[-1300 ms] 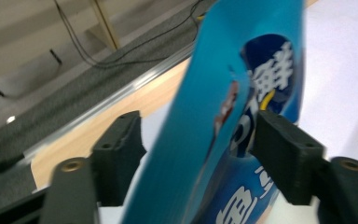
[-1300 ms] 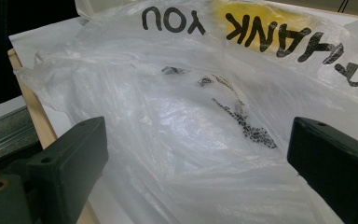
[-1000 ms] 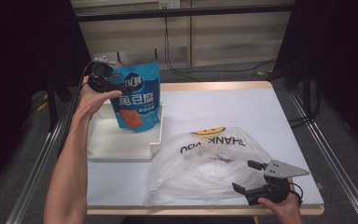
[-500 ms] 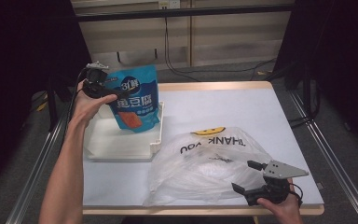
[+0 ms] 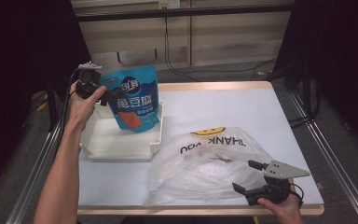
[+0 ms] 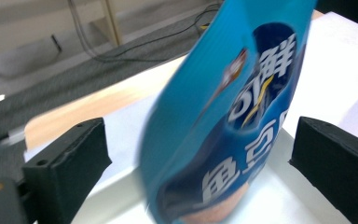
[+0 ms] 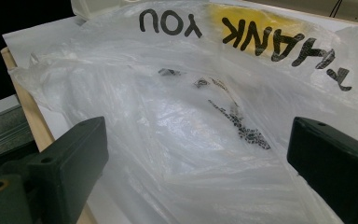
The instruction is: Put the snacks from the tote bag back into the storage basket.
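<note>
Blue snack pouch [image 5: 134, 99] stands in white tray [image 5: 116, 142]; left tongs [image 5: 103, 94] just opened wide, freeing it. Right tongs [image 5: 249, 177] gape empty beside plastic bag [image 5: 205, 161]. Placement likely done.

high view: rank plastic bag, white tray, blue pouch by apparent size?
1. plastic bag, largest spread.
2. white tray, partly hidden by the pouch.
3. blue pouch, smallest; it is raised off the table, so nearer the camera, yet looks smaller.
</note>
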A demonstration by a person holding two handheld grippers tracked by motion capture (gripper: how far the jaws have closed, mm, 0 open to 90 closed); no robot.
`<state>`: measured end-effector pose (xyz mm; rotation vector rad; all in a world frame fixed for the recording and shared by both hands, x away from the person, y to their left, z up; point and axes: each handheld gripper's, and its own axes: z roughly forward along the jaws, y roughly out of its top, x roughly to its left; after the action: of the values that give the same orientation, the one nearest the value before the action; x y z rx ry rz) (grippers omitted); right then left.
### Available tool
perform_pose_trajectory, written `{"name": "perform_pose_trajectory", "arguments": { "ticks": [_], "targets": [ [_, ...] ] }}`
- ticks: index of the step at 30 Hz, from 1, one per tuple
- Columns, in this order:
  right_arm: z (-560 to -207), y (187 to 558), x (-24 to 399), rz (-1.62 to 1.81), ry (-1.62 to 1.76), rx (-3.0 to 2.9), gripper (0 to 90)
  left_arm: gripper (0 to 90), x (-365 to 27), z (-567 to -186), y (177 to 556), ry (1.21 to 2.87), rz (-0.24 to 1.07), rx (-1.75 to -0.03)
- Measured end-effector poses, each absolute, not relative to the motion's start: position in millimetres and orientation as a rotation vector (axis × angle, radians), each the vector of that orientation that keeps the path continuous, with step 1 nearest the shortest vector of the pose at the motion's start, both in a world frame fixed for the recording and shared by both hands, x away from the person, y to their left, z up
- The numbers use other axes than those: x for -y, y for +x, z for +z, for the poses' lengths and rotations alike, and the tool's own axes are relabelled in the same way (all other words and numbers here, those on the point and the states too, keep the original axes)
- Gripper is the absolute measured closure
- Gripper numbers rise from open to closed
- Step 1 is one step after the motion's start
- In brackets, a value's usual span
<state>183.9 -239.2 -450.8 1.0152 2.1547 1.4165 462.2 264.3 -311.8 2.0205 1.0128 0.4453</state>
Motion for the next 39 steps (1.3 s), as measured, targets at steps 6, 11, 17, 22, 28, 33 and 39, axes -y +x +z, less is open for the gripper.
{"name": "perform_pose_trajectory", "arguments": {
  "ticks": [6,11,17,22,28,33,39],
  "targets": [
    [-450,184,241,1.417,1.024,-2.143,5.1,3.4,-274,-315,445,1.996,0.435,-0.948],
    [-450,184,241,1.411,1.020,-2.140,5.2,3.3,-275,-312,430,2.006,0.476,-0.910],
    [-449,184,242,1.414,1.022,-2.124,5.4,4.2,-282,-315,404,1.999,0.519,-0.871],
    [-447,183,245,1.443,1.049,-2.094,5.7,4.5,-293,-323,388,1.949,0.561,-0.911],
    [-445,183,247,1.439,1.055,-2.080,5.9,4.4,-302,-328,362,1.919,0.570,-0.875],
    [-444,183,250,1.447,1.050,-2.071,6.8,4.9,-302,-333,342,1.909,0.588,-0.842],
    [-442,182,251,1.450,1.059,-2.055,7.6,5.0,-304,-349,316,1.902,0.589,-0.838]
  ]
}}
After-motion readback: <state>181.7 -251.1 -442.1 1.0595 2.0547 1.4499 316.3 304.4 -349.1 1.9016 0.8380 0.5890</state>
